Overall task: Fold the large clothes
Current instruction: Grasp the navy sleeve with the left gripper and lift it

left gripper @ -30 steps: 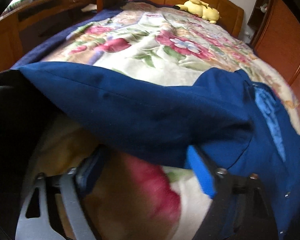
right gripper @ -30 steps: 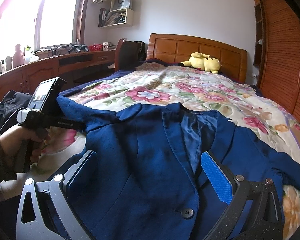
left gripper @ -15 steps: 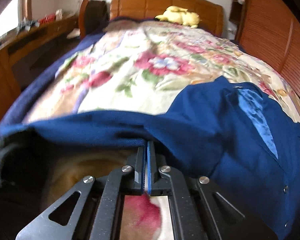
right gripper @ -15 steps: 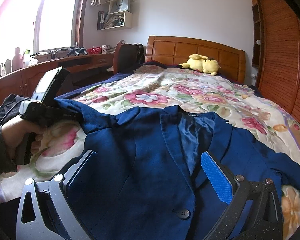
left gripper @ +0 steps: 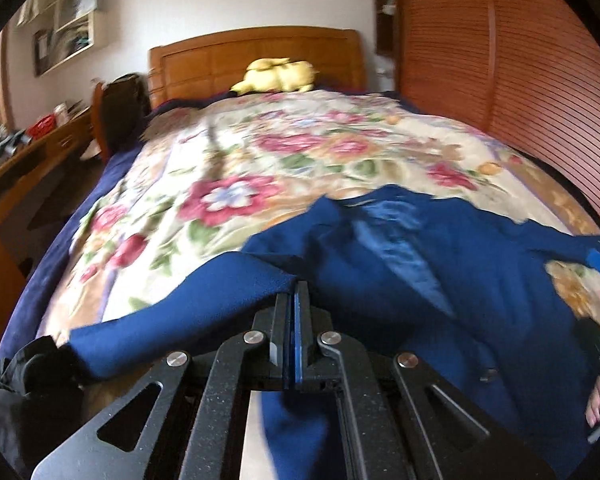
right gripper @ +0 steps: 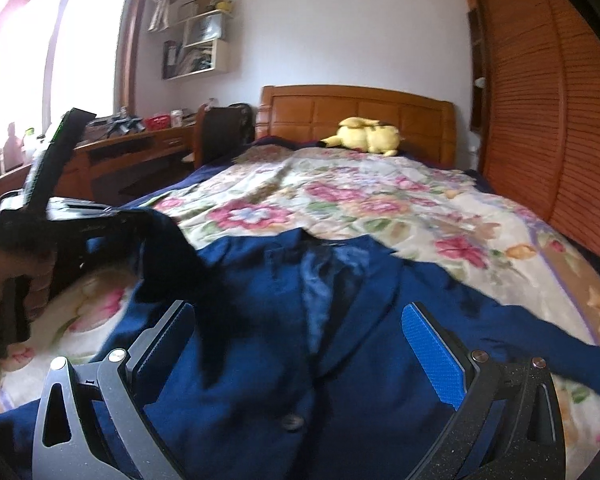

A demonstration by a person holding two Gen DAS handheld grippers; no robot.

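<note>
A navy blue jacket (right gripper: 260, 320) lies front up on the flowered bedspread (right gripper: 360, 200), its lighter blue lining (left gripper: 396, 248) showing at the collar. My left gripper (left gripper: 296, 292) is shut on the jacket's left sleeve (left gripper: 188, 320). In the right wrist view the left gripper (right gripper: 132, 220) holds that sleeve (right gripper: 168, 248) raised above the bed at the left. My right gripper (right gripper: 300, 344) is open and hovers over the jacket's buttoned front, with nothing between its fingers.
A yellow plush toy (right gripper: 364, 136) lies by the wooden headboard (right gripper: 360, 108). A desk (right gripper: 132, 152) and a chair (right gripper: 220, 132) stand to the left, slatted wardrobe doors (right gripper: 540, 120) to the right. A black garment (left gripper: 20, 392) lies at the bed's near left corner.
My left gripper went from open around the sleeve to shut on it, then lifted it and carried it toward the jacket's body. The right gripper shifted slightly and stayed open.
</note>
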